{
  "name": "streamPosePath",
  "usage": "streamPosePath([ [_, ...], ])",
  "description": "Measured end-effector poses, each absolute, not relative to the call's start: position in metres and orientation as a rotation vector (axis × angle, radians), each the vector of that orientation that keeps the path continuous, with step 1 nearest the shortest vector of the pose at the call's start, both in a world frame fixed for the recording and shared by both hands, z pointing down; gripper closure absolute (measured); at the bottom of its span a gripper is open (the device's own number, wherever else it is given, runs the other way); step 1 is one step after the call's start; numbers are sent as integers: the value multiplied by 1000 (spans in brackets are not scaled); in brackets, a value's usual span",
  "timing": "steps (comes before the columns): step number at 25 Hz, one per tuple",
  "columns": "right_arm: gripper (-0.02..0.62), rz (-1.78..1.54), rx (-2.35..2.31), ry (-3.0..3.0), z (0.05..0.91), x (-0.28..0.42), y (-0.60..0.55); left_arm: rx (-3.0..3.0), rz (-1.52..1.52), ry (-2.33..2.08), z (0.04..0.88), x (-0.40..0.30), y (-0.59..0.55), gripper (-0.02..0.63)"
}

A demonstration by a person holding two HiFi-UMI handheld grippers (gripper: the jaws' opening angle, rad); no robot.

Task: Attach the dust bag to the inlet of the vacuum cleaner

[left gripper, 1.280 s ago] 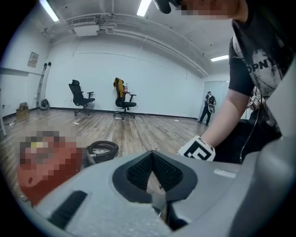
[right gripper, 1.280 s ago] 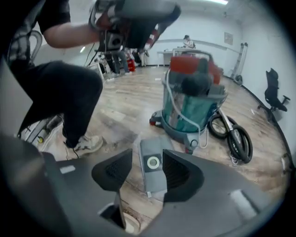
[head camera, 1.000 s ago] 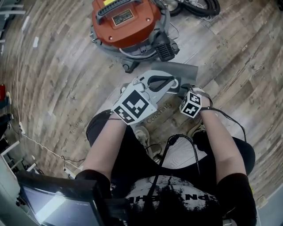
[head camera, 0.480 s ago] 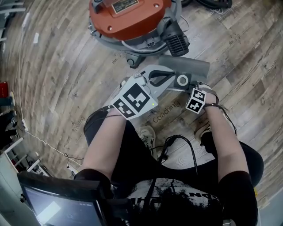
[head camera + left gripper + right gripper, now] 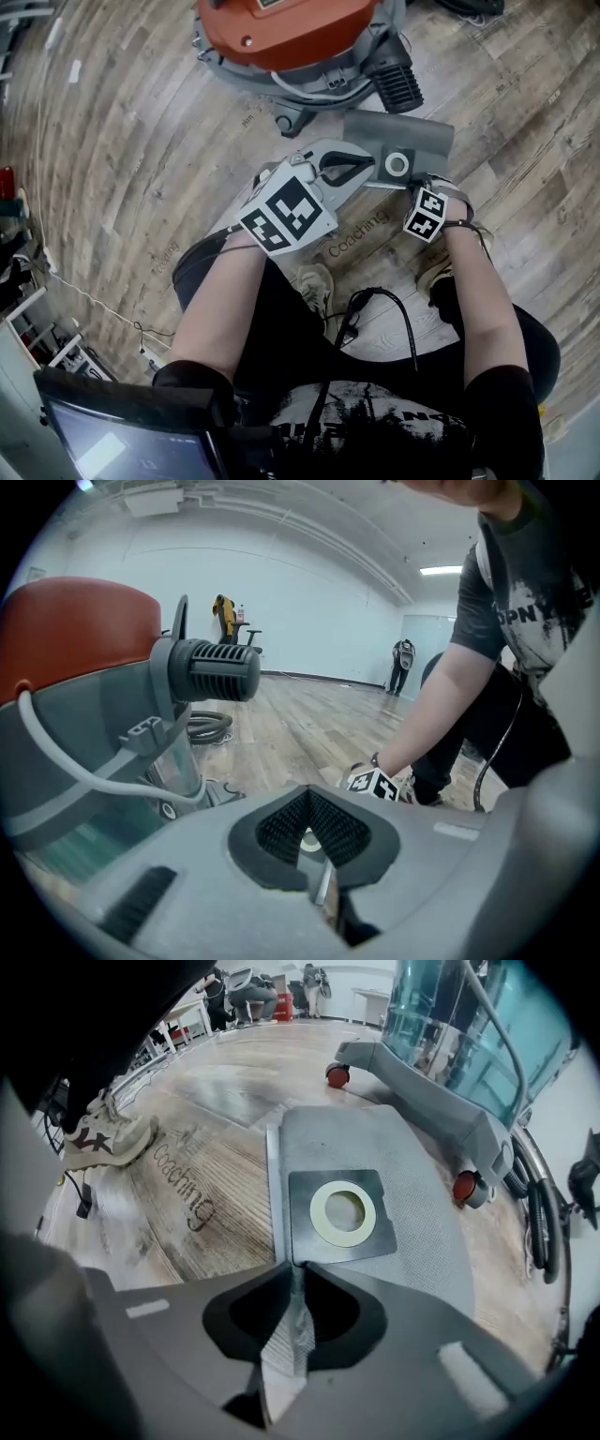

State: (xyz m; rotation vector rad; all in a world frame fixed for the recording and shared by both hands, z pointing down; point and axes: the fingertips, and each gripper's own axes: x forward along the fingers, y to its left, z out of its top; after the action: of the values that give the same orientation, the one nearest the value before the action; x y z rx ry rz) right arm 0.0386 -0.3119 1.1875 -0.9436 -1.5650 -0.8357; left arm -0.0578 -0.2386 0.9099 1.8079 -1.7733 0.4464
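The right gripper (image 5: 294,1279) is now down on the near edge of the grey dust bag (image 5: 422,1213). Its jaws, wide apart a second ago, are closing with the bag's fabric pinched between them. The left gripper (image 5: 366,171) sits lower too. The vacuum cleaner (image 5: 300,37) lies higher in the head view.

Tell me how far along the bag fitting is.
Done: nothing attached; the dust bag lies flat beside the vacuum cleaner. In hand: right gripper jaws closing on the bag's edge; left gripper shut, empty. Left: lift it, fit its collar ring onto the cleaner.
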Motion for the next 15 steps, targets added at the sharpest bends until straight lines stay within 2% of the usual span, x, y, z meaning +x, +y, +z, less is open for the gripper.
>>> streamPosePath([
  [4,571,-858,-954,-1587,1167,33,-316,1849,527,-1715,918,-45,-236,606],
  [15,585,-771,-1016,-1672,1069,1,-328,1910,608,-1631,930,-29,-246,606],
])
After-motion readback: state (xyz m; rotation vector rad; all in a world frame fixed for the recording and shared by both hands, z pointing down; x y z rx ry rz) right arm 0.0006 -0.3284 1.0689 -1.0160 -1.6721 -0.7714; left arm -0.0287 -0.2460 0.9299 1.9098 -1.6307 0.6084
